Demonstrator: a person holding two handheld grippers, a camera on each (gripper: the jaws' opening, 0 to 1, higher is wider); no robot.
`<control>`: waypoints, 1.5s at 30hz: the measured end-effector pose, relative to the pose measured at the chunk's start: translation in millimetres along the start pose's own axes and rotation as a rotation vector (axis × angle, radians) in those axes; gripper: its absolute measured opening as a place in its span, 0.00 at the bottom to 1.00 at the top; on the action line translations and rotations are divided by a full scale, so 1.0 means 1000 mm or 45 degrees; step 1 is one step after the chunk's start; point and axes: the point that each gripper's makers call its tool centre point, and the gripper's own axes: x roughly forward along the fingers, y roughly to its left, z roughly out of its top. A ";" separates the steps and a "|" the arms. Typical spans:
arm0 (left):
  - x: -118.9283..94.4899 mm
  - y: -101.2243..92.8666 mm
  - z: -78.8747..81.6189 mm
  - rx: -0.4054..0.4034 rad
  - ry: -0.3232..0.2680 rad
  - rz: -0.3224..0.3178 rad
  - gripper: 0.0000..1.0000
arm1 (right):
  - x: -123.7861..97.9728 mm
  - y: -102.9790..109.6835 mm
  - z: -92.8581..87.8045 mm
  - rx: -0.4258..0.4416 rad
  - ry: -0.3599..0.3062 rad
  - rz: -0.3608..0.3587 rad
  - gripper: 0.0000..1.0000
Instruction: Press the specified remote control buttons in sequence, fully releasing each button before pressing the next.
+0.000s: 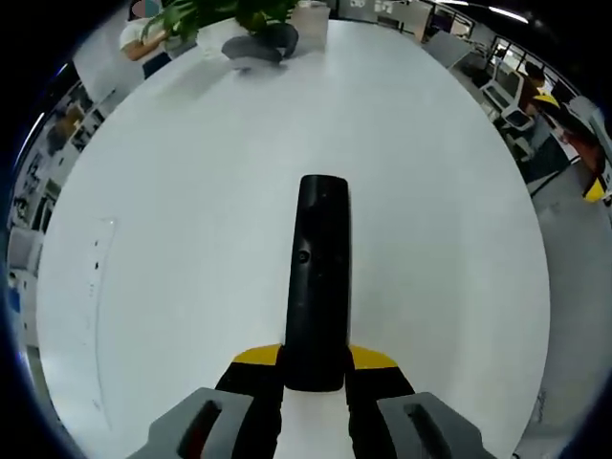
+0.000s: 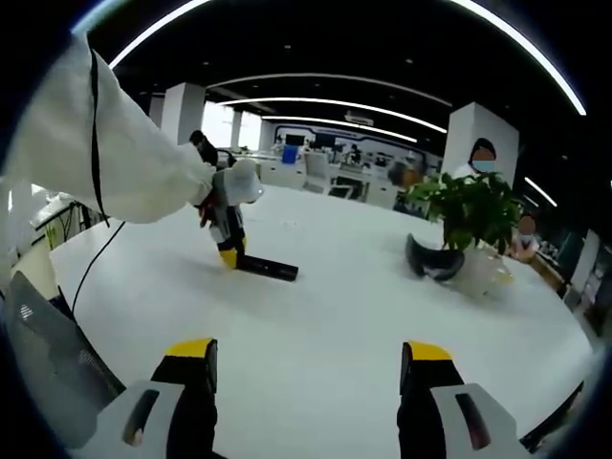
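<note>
The large white round table (image 1: 191, 191) carries a potted green plant (image 2: 470, 212) with a dark curved object (image 2: 432, 260) at its base near the far edge, and a slim black bar-shaped remote control (image 1: 316, 277) lying flat nearer the middle. The left gripper (image 1: 316, 378), yellow-tipped and black-jawed, is clamped on the near end of the remote control; in the right gripper view it appears at the end of a white sleeve (image 2: 105, 143), pinning that same end to the table. The right gripper (image 2: 311, 368) hangs above the table with jaws spread wide, holding nothing, well apart from the remote control. The remote control's long axis runs straight away along the left jaws, free end pointing toward the plant. Its buttons are too small to identify, apart from what may be one small round mark at mid-length. Risk: a press from the right gripper on the unsupported far end could pivot or slide the remote control in the clamp, and a wide-spread jaw may strike two buttons together.
</note>
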 end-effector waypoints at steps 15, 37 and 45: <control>-0.004 0.014 0.005 0.013 0.036 -0.005 0.24 | 0.000 0.000 -0.001 -0.007 0.008 -0.007 0.77; -0.002 0.027 0.009 0.059 0.084 0.014 0.25 | 0.002 -0.001 -0.003 -0.006 0.020 -0.006 0.76; -0.005 0.040 0.004 -0.163 0.011 0.157 0.34 | 0.001 0.000 -0.001 -0.004 0.011 0.001 0.76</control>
